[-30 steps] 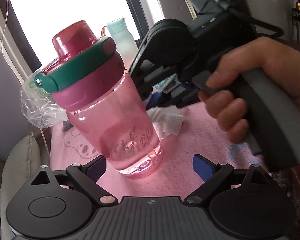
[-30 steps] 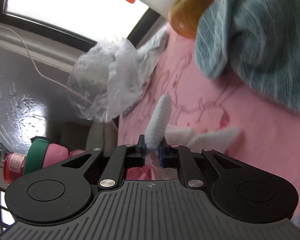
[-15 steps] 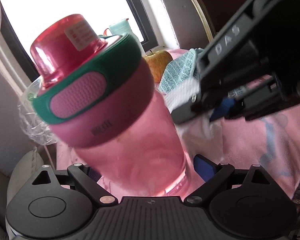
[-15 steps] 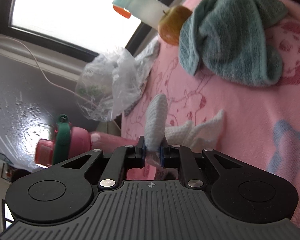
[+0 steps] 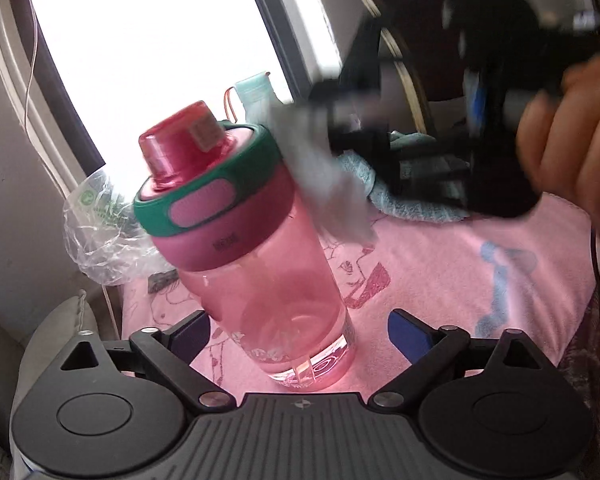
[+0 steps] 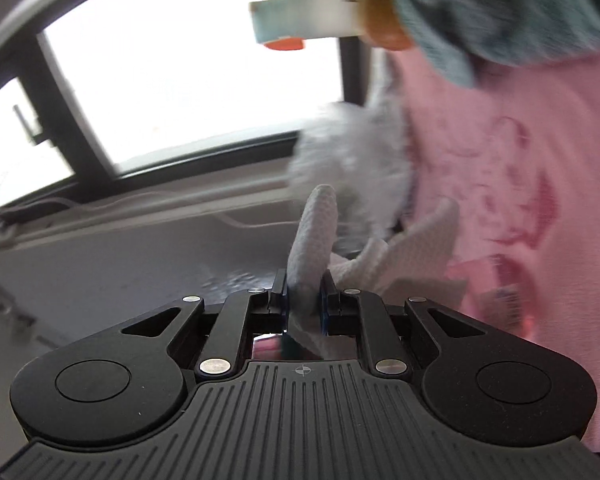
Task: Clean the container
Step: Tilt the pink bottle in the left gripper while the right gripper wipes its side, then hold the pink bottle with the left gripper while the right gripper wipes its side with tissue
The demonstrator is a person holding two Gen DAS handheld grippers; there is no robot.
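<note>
Counted: one pink bottle [image 5: 260,264], one white wipe [image 6: 314,252], two grippers [image 5: 296,332] [image 6: 303,300], one teal towel [image 6: 500,12], one pale bottle by the window [image 5: 256,92], one apple [image 6: 382,20], one crumpled plastic bag [image 5: 100,232], one pink cloth [image 5: 460,280].

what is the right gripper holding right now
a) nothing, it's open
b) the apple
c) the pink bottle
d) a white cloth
d: in the right wrist view the right gripper has its jaws pinched on a white cloth, and in the left wrist view that cloth hangs against the green lid ring of the pink bottle.
</note>
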